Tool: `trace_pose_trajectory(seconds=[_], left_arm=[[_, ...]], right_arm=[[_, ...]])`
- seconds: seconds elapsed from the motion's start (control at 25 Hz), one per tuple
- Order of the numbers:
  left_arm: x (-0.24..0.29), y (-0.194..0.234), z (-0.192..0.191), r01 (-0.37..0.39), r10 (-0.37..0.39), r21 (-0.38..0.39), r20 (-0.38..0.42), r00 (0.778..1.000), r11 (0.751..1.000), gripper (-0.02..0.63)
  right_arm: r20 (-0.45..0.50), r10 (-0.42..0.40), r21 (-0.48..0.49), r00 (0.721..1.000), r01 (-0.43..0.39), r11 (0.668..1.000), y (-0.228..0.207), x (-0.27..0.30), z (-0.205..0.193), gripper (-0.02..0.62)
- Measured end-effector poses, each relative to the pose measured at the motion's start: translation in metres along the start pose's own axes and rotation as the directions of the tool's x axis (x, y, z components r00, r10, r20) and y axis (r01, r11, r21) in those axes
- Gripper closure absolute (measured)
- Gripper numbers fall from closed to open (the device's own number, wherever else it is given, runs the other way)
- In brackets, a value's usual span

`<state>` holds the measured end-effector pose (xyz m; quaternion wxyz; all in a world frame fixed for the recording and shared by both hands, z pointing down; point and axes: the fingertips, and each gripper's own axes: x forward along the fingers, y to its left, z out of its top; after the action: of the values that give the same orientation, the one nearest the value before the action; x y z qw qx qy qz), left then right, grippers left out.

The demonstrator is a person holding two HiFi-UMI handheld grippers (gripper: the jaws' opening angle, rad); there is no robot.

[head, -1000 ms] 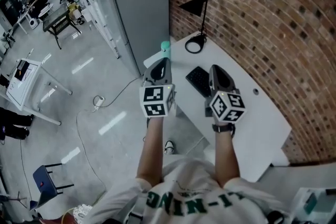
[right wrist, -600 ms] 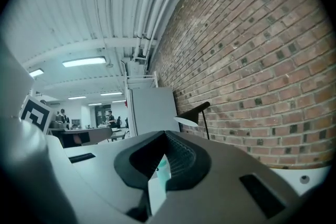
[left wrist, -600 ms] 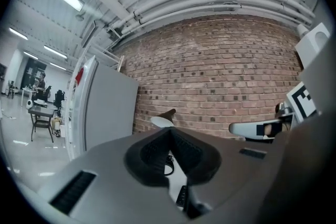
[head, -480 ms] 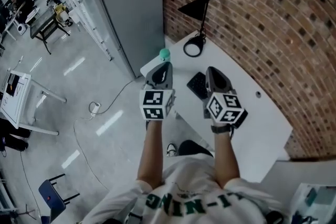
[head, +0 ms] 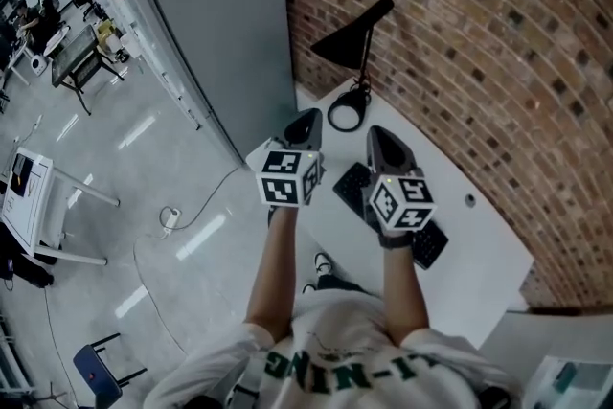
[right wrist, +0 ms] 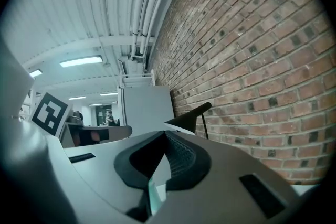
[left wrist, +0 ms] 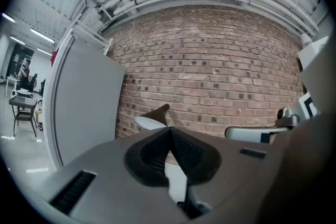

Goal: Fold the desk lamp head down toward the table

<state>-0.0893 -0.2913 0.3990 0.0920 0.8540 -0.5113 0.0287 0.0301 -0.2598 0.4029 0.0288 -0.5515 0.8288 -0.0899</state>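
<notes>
The black desk lamp stands at the far end of the white desk (head: 484, 249) against the brick wall. Its cone head (head: 341, 41) is raised on a thin stem above a ring base (head: 347, 110). My left gripper (head: 308, 118) is shut and empty, its tip just left of the base and below the head. My right gripper (head: 376, 134) is also shut and empty, just short of the base. In the left gripper view the lamp head (left wrist: 152, 118) shows above the closed jaws (left wrist: 169, 129). In the right gripper view the lamp head (right wrist: 189, 115) rises ahead of the closed jaws (right wrist: 165, 134).
A black keyboard (head: 428, 242) lies on the desk under my right gripper. A tall grey panel (head: 220, 24) stands to the left of the desk. The brick wall (head: 479, 34) runs behind it. The desk's left edge drops to the floor (head: 172, 235).
Both grippers have moved forward over the desk toward the lamp, still shut. The left one now sits beside the lamp base and covers the teal object seen earlier.
</notes>
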Motion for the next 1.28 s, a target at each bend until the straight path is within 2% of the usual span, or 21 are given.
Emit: trace_pose_trajectory(seconds=[0.44,0.72,0.84,0.96,1.28], left_arm=[[0.093,0.020,0.017,0.012,-0.013,-0.032,-0.041,0.999,0.999,0.604],[0.128,0.020,0.001,0.028,-0.038,-0.081,-0.122,0.992,0.996,0.535],[0.138,0.020,-0.004,0.037,-0.052,-0.098,-0.149,0.987,0.994,0.485],[0.145,0.022,-0.002,0.034,-0.050,-0.111,-0.142,0.989,0.993,0.483],[0.158,0.022,-0.005,0.092,-0.126,-0.244,-0.127,0.984,0.965,0.457]], right_arm=[[-0.035,0.001,0.034,0.999,0.000,0.999,-0.042,0.054,0.003,0.591],[-0.029,-0.013,0.034,0.999,0.013,0.999,-0.056,0.066,0.004,0.591],[-0.007,-0.026,0.015,1.000,0.026,1.000,-0.057,0.067,0.011,0.591],[0.000,-0.028,0.021,1.000,0.028,0.999,-0.060,0.069,0.011,0.591],[-0.031,-0.043,0.019,0.999,0.044,0.999,-0.067,0.072,-0.002,0.591]])
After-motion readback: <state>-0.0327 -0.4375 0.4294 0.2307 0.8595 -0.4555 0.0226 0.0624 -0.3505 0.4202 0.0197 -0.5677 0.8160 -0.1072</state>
